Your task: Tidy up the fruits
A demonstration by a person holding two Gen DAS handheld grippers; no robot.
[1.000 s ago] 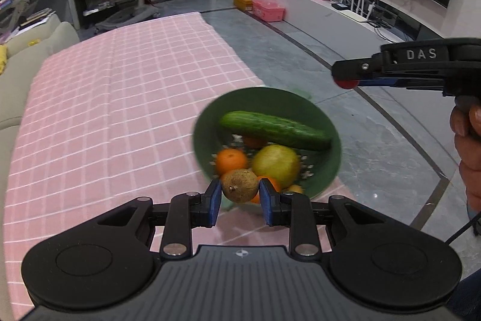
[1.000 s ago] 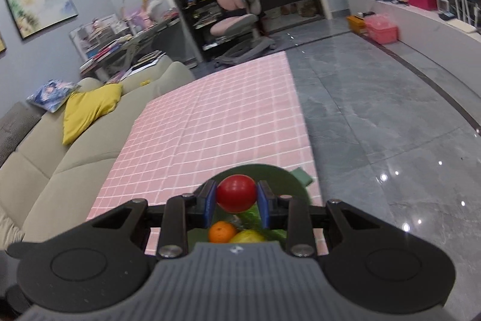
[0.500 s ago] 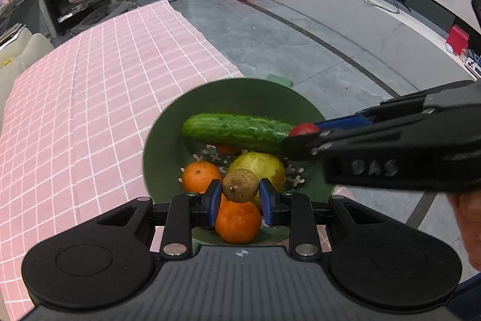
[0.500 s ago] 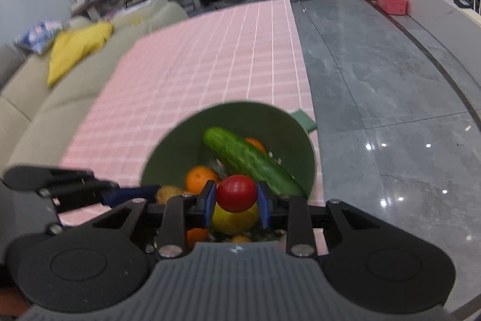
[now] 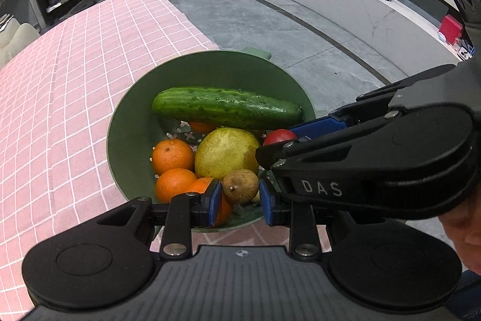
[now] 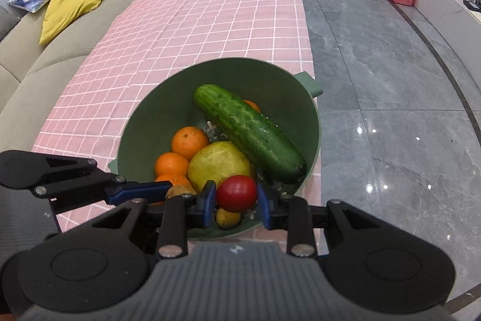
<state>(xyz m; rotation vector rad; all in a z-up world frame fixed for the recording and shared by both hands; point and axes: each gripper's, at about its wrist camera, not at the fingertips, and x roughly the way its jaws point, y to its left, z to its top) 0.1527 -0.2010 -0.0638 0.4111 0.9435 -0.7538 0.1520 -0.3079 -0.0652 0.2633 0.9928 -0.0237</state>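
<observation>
You are working in a living room with a grey polished floor (image 6: 390, 98), a beige sofa (image 6: 36, 56) carrying a yellow cushion (image 6: 72, 5), and a long low white cabinet (image 5: 360, 2) along the wall. The table (image 5: 75, 86) in front of you wears a pink checked cloth, and a green bowl (image 5: 129, 134) sits at its near corner, close to the edge beside the floor. Inside the bowl a cucumber (image 5: 225, 107) lies across the far side, resting on the other fruit; below it a large yellow-green fruit (image 5: 225, 152) sits in the middle with two oranges (image 5: 173, 155) to its left, one in front of the other, and a further orange peeks out under the cucumber. A small yellow fruit (image 6: 228, 218) lies at the near wall. Your left tongs (image 5: 240, 197) hover over the near rim of the bowl, pinching a small brown round fruit (image 5: 240, 185) between their blue pads. Your right tongs (image 6: 237, 203) reach in beside them from the right, so close that the two tools overlap in the left wrist view, and they are clamped on a red tomato (image 6: 237, 193) held above the fruit in the bowl.
</observation>
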